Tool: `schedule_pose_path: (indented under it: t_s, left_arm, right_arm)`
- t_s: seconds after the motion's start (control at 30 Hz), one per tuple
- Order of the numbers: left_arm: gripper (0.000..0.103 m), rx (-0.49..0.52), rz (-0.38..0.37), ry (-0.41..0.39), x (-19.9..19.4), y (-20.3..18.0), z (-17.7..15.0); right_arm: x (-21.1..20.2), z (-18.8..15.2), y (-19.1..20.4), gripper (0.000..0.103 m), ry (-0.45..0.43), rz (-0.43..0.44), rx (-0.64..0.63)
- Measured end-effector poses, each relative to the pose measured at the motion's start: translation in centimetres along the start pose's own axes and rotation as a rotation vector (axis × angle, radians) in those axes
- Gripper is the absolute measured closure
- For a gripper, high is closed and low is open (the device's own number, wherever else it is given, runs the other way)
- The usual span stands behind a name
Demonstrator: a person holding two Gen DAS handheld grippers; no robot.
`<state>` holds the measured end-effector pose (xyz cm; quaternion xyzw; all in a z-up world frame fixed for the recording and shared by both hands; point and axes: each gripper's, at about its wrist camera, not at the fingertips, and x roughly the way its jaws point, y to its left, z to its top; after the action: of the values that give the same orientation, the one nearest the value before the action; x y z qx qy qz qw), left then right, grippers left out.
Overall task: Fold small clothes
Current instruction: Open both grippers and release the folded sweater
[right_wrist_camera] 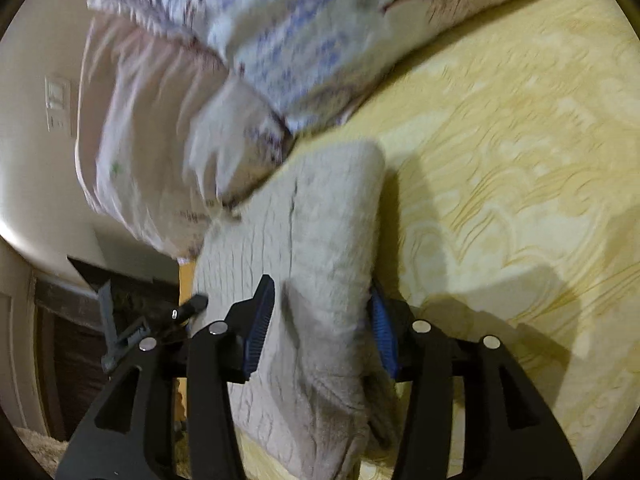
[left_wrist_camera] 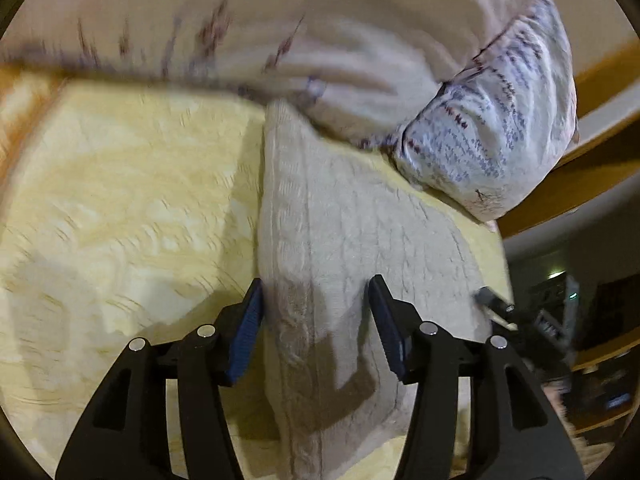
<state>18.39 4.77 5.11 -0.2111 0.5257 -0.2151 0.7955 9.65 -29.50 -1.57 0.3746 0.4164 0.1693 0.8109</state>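
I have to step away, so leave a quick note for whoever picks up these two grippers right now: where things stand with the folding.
Left gripper: open, fingers either side of the cream cable-knit garment, not clamping it.
Right gripper: open, straddling a raised fold of the same knit; whether the right-hand pad touches it is unclear.
The knit lies folded into a long strip on the yellow bedspread, its far end against the pillows.
Left to do: judging by its length, probably fold it across once more, then flatten it.
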Motion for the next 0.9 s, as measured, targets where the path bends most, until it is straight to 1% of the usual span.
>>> schedule_pose_path:
  t_s: [0.03, 0.1, 0.13, 0.17, 0.2, 0.23, 0.27, 0.33, 0.4, 0.43, 0.5, 0.6, 0.63, 0.67, 0.7, 0.73, 0.8, 0.83, 0.9]
  left_arm:
    - [0.048, 0.035, 0.015, -0.032, -0.6, -0.6, 0.0]
    - [0.045, 0.091, 0.016, -0.075, -1.5, -1.6, 0.0]
    - [0.045, 0.138, -0.006, -0.097, -1.8, -2.8, 0.0]
    - [0.042, 0.162, -0.013, -0.101, -1.8, -3.5, 0.0]
    - [0.041, 0.191, -0.021, -0.102, -1.8, -4.3, 0.1]
    - [0.041, 0.226, -0.03, -0.094, -1.5, -5.2, 0.2]
    - [0.041, 0.247, -0.037, -0.081, -1.3, -5.5, 0.1]
    - [0.041, 0.268, -0.042, -0.034, -0.1, -6.2, 0.0]
    - [0.041, 0.27, -0.024, 0.015, 1.4, -6.2, -0.2]
    - [0.041, 0.273, -0.011, 0.031, 2.1, -6.2, -0.4]
    - [0.041, 0.289, 0.015, 0.042, 2.9, -6.3, -0.5]
    - [0.04, 0.306, 0.034, 0.044, 3.5, -6.6, -0.4]
    - [0.04, 0.31, 0.036, 0.044, 3.5, -6.6, -0.5]
    - [0.04, 0.309, 0.037, 0.043, 3.3, -6.7, -0.5]
    - [0.04, 0.305, 0.031, 0.036, 2.8, -6.7, -0.6]
    - [0.04, 0.301, 0.026, 0.027, 2.2, -6.7, -0.6]
    - [0.04, 0.299, 0.027, 0.003, 0.8, -6.6, -0.9]
    - [0.04, 0.303, 0.038, -0.01, 0.0, -6.4, -1.1]
    - [0.039, 0.319, 0.07, -0.033, -1.4, -6.2, -1.7]
  right_arm:
    - [-0.1, 0.2, -0.2, 0.056, -0.001, -0.003, 0.002]
    - [0.2, 0.4, -0.2, 0.057, 0.0, -0.014, -0.002]
    - [0.4, 0.5, -0.1, 0.063, 0.001, -0.019, -0.009]
    - [0.5, 0.6, 0.4, 0.081, -0.003, -0.039, -0.04]
    - [0.4, 0.8, 1.1, 0.089, -0.027, -0.062, -0.08]
    - [0.1, 0.8, 1.5, 0.093, -0.048, -0.074, -0.112]
    - [-0.3, 1.1, 2.1, 0.094, -0.072, -0.092, -0.144]
    - [-0.6, 1.5, 2.3, 0.094, -0.085, -0.136, -0.164]
    - [0.1, 1.7, 1.6, 0.094, -0.06, -0.21, -0.161]
    - [0.5, 1.7, 1.2, 0.094, -0.051, -0.231, -0.159]
    - [1.6, 1.6, 0.5, 0.094, -0.028, -0.266, -0.154]
    - [2.3, 1.7, 0.2, 0.091, -0.019, -0.292, -0.161]
    - [2.2, 1.8, 0.3, 0.089, -0.016, -0.299, -0.167]
    - [1.8, 1.8, 0.7, 0.082, -0.022, -0.325, -0.192]
    - [1.2, 1.7, 1.2, 0.07, -0.038, -0.342, -0.215]
    - [0.7, 1.4, 1.8, 0.066, -0.06, -0.355, -0.238]
    - [-0.7, 0.5, 3.1, 0.065, -0.105, -0.347, -0.298]
    - [-1.6, -0.3, 3.9, 0.065, -0.127, -0.324, -0.34]
    - [-2.2, -1.6, 5.2, 0.065, -0.132, -0.285, -0.399]
